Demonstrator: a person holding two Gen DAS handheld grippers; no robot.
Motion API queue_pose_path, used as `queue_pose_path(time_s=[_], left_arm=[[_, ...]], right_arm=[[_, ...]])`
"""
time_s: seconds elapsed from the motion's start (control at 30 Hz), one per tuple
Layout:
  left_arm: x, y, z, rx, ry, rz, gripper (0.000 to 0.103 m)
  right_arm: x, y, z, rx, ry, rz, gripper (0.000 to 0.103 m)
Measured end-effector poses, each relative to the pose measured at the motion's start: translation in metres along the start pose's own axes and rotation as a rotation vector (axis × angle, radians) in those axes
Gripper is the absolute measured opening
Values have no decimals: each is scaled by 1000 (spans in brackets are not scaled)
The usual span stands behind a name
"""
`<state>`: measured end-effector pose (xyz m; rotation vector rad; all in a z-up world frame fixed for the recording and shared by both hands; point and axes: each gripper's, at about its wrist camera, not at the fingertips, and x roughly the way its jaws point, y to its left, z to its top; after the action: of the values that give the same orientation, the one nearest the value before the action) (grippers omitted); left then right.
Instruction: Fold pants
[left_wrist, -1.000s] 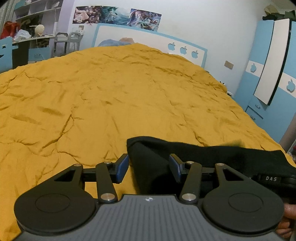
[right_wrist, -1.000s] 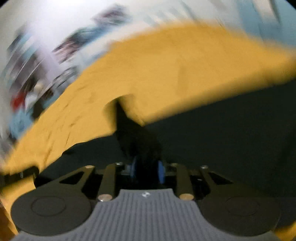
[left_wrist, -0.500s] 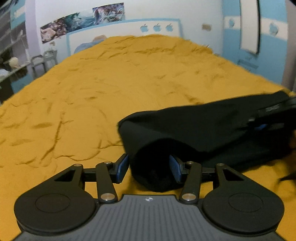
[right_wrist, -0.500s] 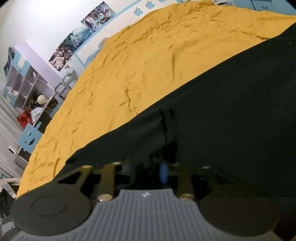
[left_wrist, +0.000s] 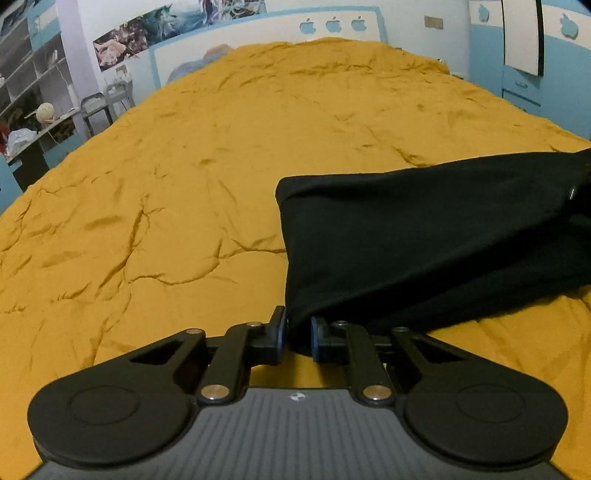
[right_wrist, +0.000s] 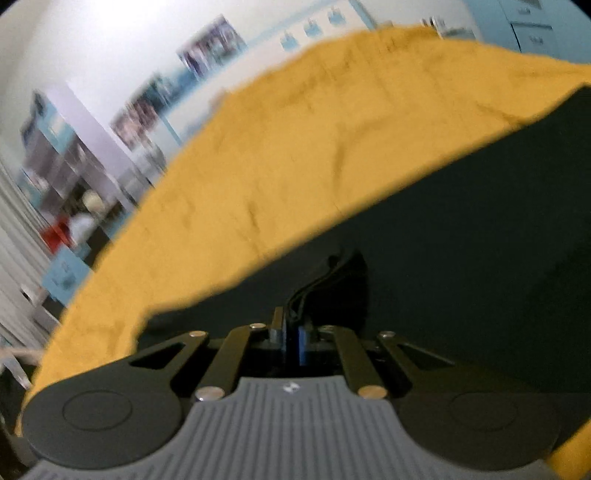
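Black pants (left_wrist: 424, 236) lie on the yellow bedspread (left_wrist: 221, 166), stretching from the left gripper off to the right. My left gripper (left_wrist: 297, 336) is shut on the near left corner of the pants, the cloth pinched between its blue pads. In the right wrist view the pants (right_wrist: 461, 240) fill the right and lower part, and my right gripper (right_wrist: 291, 338) is shut on a bunched fold of them. This view is motion-blurred.
The bed's white and blue headboard (left_wrist: 332, 27) is at the far end. Shelves and a desk (left_wrist: 33, 110) stand at the left, a blue wardrobe (left_wrist: 535, 55) at the right. Wide yellow bedspread lies left of and beyond the pants.
My left gripper has closed from open onto the pants' corner. The right gripper stays shut on the pants and has swung, blurring its view.
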<state>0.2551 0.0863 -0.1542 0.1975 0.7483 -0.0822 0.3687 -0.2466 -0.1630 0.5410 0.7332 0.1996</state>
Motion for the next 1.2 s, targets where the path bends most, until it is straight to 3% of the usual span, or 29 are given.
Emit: queue_pose_path(time_s=[0.13, 0.23, 0.37, 0.47, 0.57, 0.63, 0.8, 1.07, 1.13, 1.2], left_arm=[[-16, 8, 4, 2, -13, -58, 24], [-32, 21, 7, -15, -51, -90, 33], [-38, 49, 16, -155, -90, -160, 50], [-20, 68, 20, -332, -42, -255, 50], [-1, 70, 19, -424, -9, -292, 50], [10, 65, 18, -442, 9, -289, 50], [24, 59, 18, -456, 44, -281, 49], [29, 60, 14, -469, 45, -304, 47], [29, 60, 13, -469, 44, -306, 47], [29, 60, 13, -469, 43, -311, 47]], right_arm=[[1, -11, -5, 13, 21, -47, 4], [-9, -9, 2, -6, -1, -114, 15], [-31, 14, 14, -164, -92, -184, 21], [-27, 32, 32, -284, -78, -51, 29], [12, 65, 54, -429, 91, 160, 31], [39, 91, 60, -553, 166, 234, 31], [112, 155, 67, -756, 275, 318, 31], [193, 206, 64, -842, 439, 426, 30], [203, 209, 57, -849, 482, 439, 23], [211, 213, 49, -882, 523, 451, 4]])
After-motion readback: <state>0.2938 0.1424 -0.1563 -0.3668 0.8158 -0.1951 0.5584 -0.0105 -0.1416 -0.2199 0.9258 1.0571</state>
